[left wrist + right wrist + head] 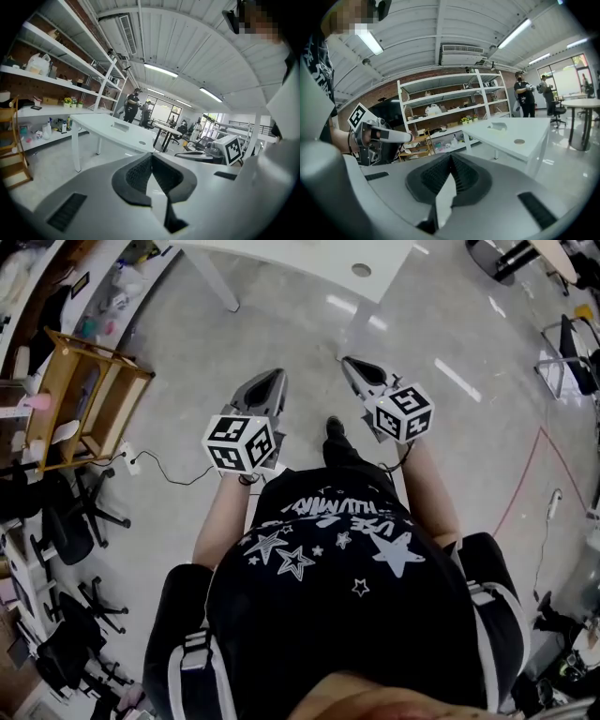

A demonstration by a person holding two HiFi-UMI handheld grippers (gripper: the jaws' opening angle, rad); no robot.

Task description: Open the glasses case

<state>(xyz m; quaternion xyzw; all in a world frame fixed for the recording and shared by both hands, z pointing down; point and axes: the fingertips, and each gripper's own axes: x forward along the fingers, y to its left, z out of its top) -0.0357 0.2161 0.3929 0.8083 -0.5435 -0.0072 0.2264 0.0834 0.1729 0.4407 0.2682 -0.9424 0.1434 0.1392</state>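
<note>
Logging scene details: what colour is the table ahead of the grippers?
The table is white. It shows best in the left gripper view.

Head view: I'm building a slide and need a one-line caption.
A standing person holds the left gripper and right gripper, both shut and empty, above a grey floor near a white table.

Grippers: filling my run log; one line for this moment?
left gripper: shut, empty | right gripper: shut, empty | glasses case: not in view | white table: ahead
</note>
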